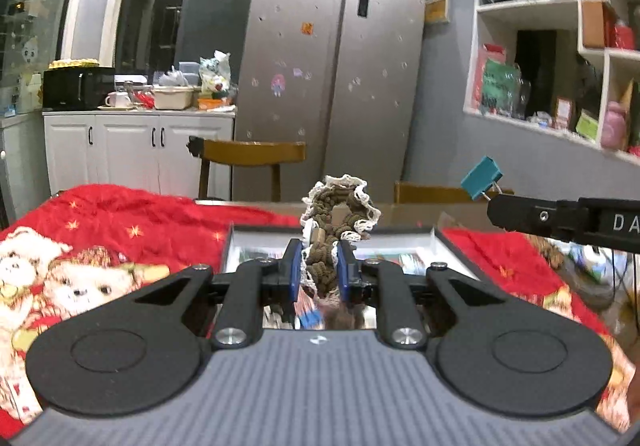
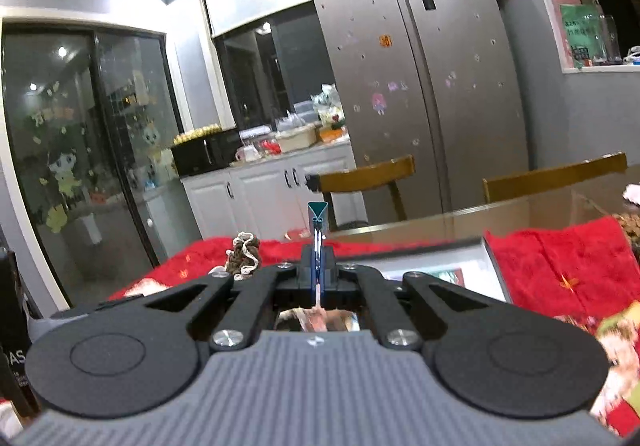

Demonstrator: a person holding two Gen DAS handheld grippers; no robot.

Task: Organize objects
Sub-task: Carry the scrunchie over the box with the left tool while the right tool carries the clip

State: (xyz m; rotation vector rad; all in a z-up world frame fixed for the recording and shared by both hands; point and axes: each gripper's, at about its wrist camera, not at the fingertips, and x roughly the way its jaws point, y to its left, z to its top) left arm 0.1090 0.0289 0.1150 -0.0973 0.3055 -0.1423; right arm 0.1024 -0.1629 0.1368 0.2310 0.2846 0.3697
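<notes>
My left gripper (image 1: pixel 319 264) is shut on a brown scrunchie with white lace trim (image 1: pixel 338 207), which sticks up from between the blue pads above a shallow white-rimmed box (image 1: pixel 452 250). The scrunchie also shows in the right wrist view (image 2: pixel 243 250), at left. My right gripper (image 2: pixel 318 266) is shut on the wire handles of a teal binder clip (image 2: pixel 317 214), held upright above the table. In the left wrist view the right gripper's black fingers (image 1: pixel 520 211) enter from the right with the binder clip (image 1: pixel 481 177) at their tip.
A red blanket with bear prints (image 1: pixel 100 246) covers the table around the box. Wooden chairs (image 1: pixel 248 153) stand behind the table, with a silver fridge (image 1: pixel 332 65), white cabinets and a wall shelf (image 1: pixel 560 45) beyond. Bare tabletop (image 2: pixel 500 221) lies far right.
</notes>
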